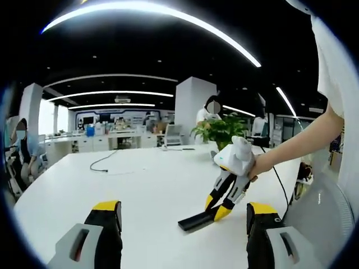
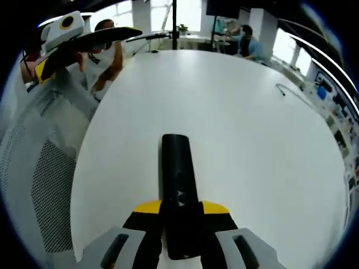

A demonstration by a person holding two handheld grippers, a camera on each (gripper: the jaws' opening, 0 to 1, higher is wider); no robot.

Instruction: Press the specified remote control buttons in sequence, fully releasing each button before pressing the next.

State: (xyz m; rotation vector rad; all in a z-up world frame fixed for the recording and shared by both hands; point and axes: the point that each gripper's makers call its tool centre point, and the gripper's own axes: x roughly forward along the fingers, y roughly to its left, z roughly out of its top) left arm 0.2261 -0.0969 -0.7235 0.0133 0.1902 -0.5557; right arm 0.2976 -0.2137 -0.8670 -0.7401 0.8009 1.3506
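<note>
Here, a black remote control lies flat on the white table, and my right gripper has its jaws closed on the near end of it. In the left gripper view I see the same remote on the table, with the right gripper angled down onto it from a hand. My left gripper hovers above the table, jaws wide apart. Beyond are a cable, a potted plant, and what looks like an open office with seated people.

Left view faces right tongs; both share table, apparently
</note>
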